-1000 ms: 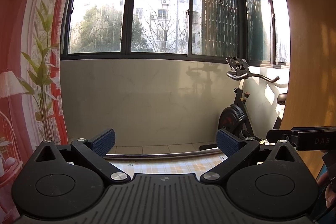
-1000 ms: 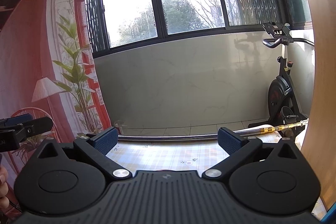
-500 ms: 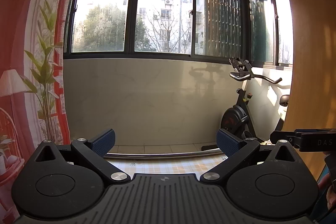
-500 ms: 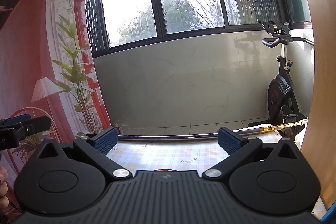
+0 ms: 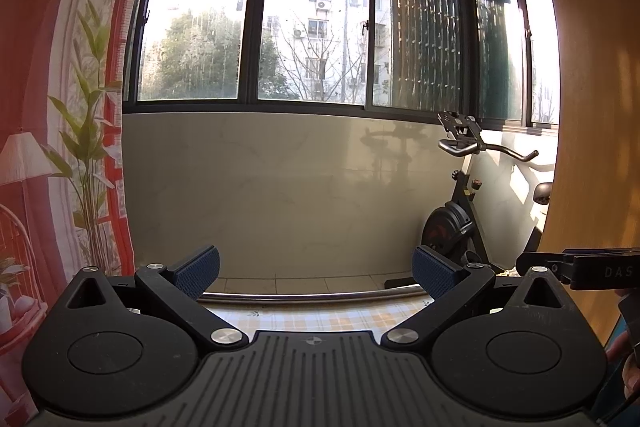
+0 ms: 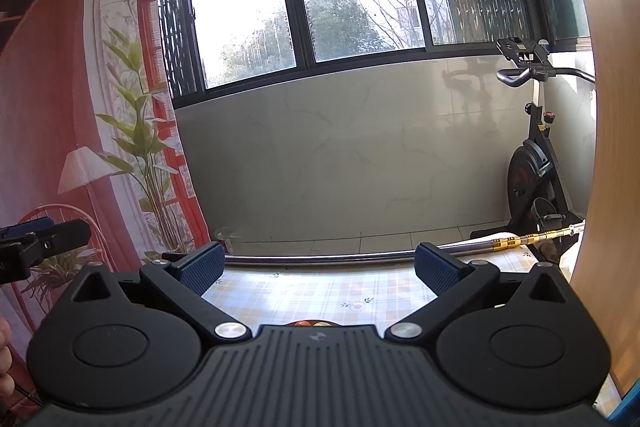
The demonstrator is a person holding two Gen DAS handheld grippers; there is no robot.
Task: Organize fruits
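Both grippers are held level above a table with a checked cloth (image 6: 320,291), facing a window wall. My left gripper (image 5: 316,269) is open with nothing between its blue pads. My right gripper (image 6: 318,265) is also open and empty. In the right wrist view, a thin sliver of orange and pale round fruit (image 6: 314,323) peeks over the gripper body's top edge; most of it is hidden. The other gripper shows at the frame edge in each view: the right one (image 5: 588,269) in the left wrist view, the left one (image 6: 36,239) in the right wrist view.
A metal rail (image 6: 320,259) runs along the table's far edge. An exercise bike (image 5: 460,219) stands at the right by the wall. A wooden panel (image 5: 592,107) rises on the right. A printed red curtain (image 5: 48,147) hangs on the left.
The left gripper's view has drifted slightly left and up, so the bike sits further right. The right gripper has barely moved. Both stay open.
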